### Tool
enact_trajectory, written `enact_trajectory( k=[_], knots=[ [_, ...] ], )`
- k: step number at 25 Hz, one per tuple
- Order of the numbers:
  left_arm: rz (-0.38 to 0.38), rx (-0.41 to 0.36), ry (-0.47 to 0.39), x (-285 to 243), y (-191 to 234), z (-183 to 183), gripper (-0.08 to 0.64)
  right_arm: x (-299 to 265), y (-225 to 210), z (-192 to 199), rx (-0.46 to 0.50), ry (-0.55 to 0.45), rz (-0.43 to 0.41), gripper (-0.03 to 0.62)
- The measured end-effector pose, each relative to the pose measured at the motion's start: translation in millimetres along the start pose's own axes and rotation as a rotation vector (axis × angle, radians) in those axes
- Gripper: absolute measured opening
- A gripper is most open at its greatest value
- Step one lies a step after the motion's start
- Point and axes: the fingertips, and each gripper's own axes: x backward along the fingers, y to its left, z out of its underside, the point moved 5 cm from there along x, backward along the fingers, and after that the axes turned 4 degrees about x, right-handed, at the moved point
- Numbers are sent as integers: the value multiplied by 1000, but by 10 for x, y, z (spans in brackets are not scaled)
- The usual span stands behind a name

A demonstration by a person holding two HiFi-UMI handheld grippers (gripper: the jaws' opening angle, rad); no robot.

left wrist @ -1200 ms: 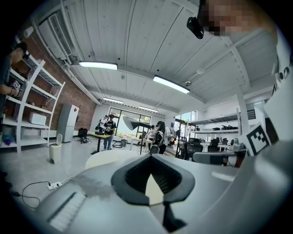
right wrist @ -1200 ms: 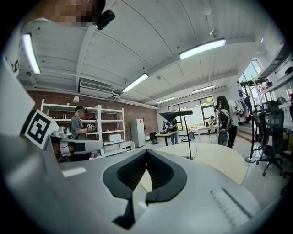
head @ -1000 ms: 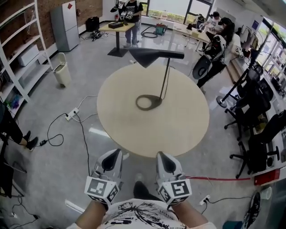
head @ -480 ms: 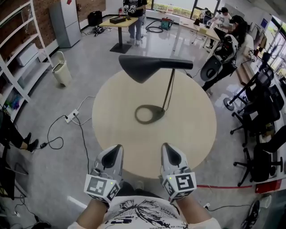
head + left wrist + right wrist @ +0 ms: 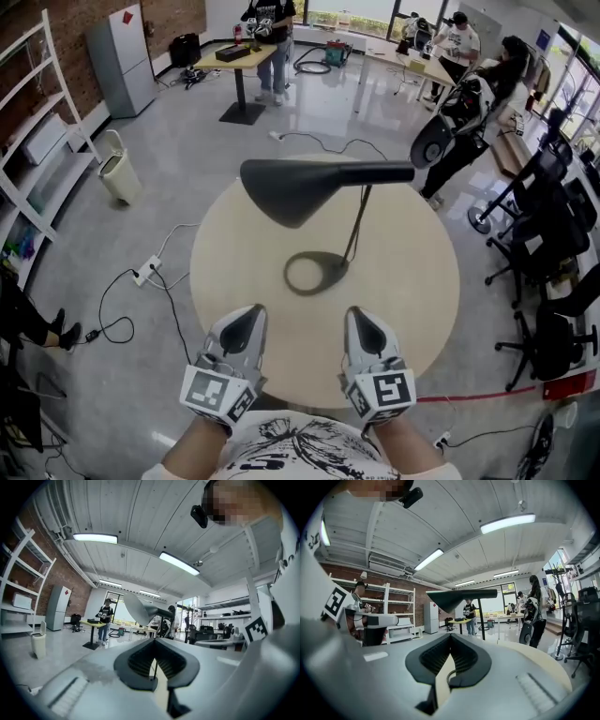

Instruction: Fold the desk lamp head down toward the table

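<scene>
A black desk lamp stands on the round beige table (image 5: 412,281). Its ring base (image 5: 316,273) lies near the table's middle, and a thin stem (image 5: 357,225) rises to a level arm. The cone head (image 5: 291,192) hangs at the arm's left end, raised well above the tabletop. My left gripper (image 5: 246,319) and right gripper (image 5: 359,319) sit side by side over the table's near edge, both shut with nothing in them and short of the base. The lamp head (image 5: 136,610) shows beyond the jaws in the left gripper view. In the right gripper view the lamp head (image 5: 450,600) is also ahead.
A white bin (image 5: 120,167) and shelving (image 5: 28,169) stand at the left. A power strip with cables (image 5: 145,272) lies on the floor left of the table. Office chairs (image 5: 553,281) crowd the right side. People stand at desks (image 5: 265,37) far behind.
I have stepped closer: the table and lamp now fill more of the head view, and both grippers have come forward from before the table to over its near edge.
</scene>
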Motion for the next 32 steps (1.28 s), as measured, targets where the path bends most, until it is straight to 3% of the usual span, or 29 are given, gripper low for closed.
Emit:
enact_trajectory(
  k=[6,12,17,21,32],
  knots=[
    [82,-67,-78,-389,229,-431,5,-358,-15,-136,-2,-21,27,9],
    [101,-179,-196,-695,437,-1103,5,-554,-32,-263,5,-45,33,9],
    [94,-198,-265,-813,620,-1479,5,-657,-3,-292,14,-48,36,9],
    [91,-219,-256,-988,740,-1613,3,-658,22,-308,26,-62,34,9],
    [108,-184,-210,-1200,894,-1561,3,-670,10,-225,36,-23,41,9]
  ],
)
